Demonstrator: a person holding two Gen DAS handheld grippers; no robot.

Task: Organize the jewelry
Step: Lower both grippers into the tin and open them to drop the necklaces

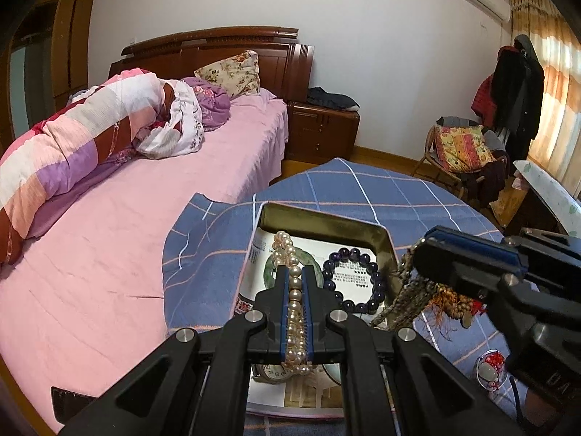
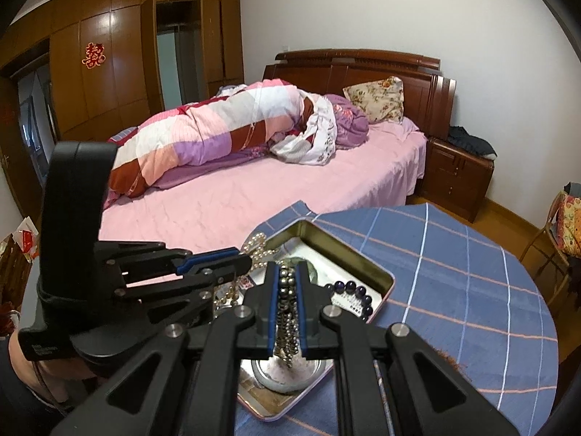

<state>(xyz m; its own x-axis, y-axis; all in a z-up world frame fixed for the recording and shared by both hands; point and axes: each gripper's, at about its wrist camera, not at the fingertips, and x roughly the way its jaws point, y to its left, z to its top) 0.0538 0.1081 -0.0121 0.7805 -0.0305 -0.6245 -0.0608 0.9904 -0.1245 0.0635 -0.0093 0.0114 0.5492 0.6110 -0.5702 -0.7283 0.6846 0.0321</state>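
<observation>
A: What is seen from the left wrist?
B: A blue checked table (image 1: pixel 381 189) beside a pink bed (image 1: pixel 152 218); pearls (image 1: pixel 295 290) are clamped in the left claw (image 1: pixel 295 283) over a tin (image 1: pixel 377 239).

A: From the right wrist?
B: Dark metallic beads (image 2: pixel 287 290) are clamped in the right claw (image 2: pixel 287 283) above the tin (image 2: pixel 348 254).

Tin (image 1: pixel 385 243) on table (image 1: pixel 417 196); bed (image 1: pixel 109 236) left.

The left black tongs with blue-padded fingers (image 1: pixel 295 276) are closed tight on a strand of cream pearl beads (image 1: pixel 293 292), pointing forward and slightly down. The right black tongs (image 2: pixel 287 279) sit just beside them, angled inward, clamped on a dark metallic bead strand (image 2: pixel 287 312).
</observation>
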